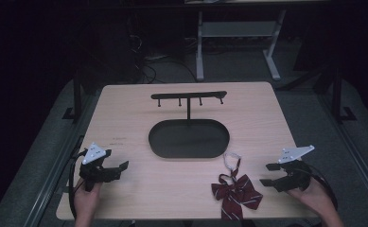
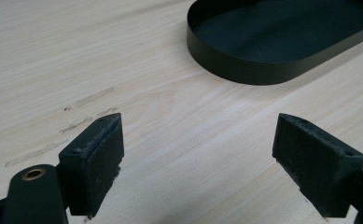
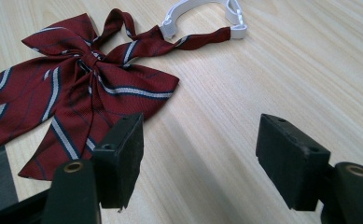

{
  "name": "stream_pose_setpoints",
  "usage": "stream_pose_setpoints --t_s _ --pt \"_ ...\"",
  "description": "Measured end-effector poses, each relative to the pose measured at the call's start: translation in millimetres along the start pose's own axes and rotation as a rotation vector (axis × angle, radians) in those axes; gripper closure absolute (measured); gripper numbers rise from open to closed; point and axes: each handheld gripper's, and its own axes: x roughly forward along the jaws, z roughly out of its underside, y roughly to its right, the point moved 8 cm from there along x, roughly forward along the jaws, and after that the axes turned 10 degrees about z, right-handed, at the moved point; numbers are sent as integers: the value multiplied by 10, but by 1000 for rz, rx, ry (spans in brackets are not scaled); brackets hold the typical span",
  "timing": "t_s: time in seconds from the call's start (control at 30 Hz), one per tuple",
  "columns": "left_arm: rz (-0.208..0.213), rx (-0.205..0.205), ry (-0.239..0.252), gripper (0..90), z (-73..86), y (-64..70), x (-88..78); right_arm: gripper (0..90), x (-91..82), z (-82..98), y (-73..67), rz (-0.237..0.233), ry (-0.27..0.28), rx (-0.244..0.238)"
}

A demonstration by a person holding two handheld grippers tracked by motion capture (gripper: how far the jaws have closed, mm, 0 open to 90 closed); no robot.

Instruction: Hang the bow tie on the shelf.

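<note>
The pale wood worktop [image 1: 125, 123] spreads wide under the high view. At its centre sits a black oval tray [image 1: 189, 139], and from the tray's 12 o'clock edge a thin post rises to a black crossbar rack [image 1: 189, 95] with four small pegs hanging beneath. Down at 5 o'clock from the tray lies the bow tie [image 1: 237, 190], dark red with pale stripes, flat on the wood near the front edge; its white strap loop [image 1: 230, 160] curls out toward the tray, close to the rim but not touching it.

Over at 8 o'clock, the left gripper [image 1: 113, 171] is held by a hand [image 1: 84, 201] low over the wood, jaws wide apart with bare wood between them, the tray's wall ahead in its own view. At 4 o'clock, the right gripper [image 1: 270, 174] sits just beside the bow tie, jaws apart too; in its own view the bow tie [image 3: 76, 88] lies ahead at 10 o'clock, one striped tail running just behind the left jaw.
</note>
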Motion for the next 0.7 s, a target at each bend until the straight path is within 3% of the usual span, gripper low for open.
stream_pose_setpoints --t_s 0.33,0.7 --pt "9 9 1 162 0 18 -1 321 36 -55 -57 4 -23 -32" --pt "0 1 6 163 9 8 -21 336 45 -349 -145 3 -34 -110"
